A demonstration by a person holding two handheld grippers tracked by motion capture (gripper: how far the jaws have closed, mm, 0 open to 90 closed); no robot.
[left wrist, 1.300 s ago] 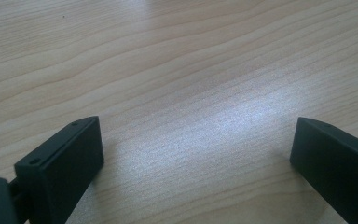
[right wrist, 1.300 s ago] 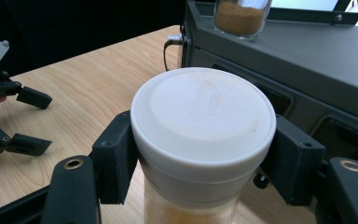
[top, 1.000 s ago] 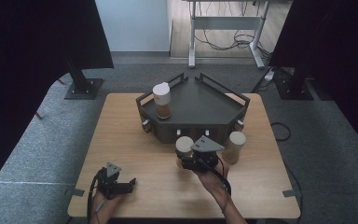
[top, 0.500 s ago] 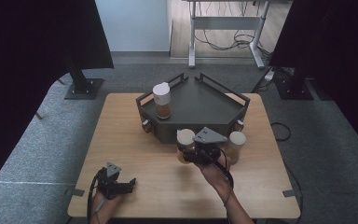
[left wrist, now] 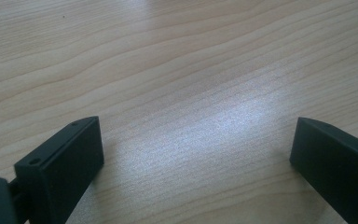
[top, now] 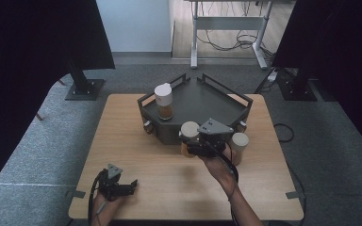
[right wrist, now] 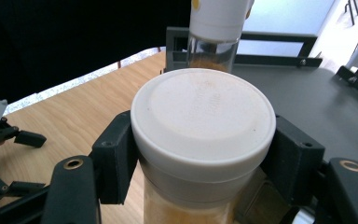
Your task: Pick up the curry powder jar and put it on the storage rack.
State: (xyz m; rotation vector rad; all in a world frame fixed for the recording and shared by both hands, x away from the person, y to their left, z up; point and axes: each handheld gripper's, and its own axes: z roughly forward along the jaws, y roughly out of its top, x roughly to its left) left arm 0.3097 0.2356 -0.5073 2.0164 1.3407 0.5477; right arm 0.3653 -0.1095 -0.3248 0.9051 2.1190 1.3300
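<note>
My right gripper (top: 192,145) is shut on a clear jar with a white lid (top: 189,129) and orange-brown contents, held off the table at the front edge of the dark tray (top: 217,101). In the right gripper view the black pads (right wrist: 117,156) press both sides of this jar (right wrist: 203,121) just under its lid. A second, similar jar (top: 164,101) stands upright in the tray's left part, and it appears straight ahead of the held one (right wrist: 216,32). A third jar (top: 239,145) stands on the table to the right of my hand. My left gripper (top: 129,186) rests open on the table near the front left, nothing between its jaws (left wrist: 196,149).
The tray has low raised rails (top: 226,89) around a flat dark floor (right wrist: 307,102). The wooden table (top: 122,136) stands on grey carpet, with black stands and a desk frame behind it. In the right gripper view the left gripper (right wrist: 9,135) lies far left.
My right gripper has risen with the jar and moved a little toward the tray's front edge. The left gripper and the other two jars have stayed put.
</note>
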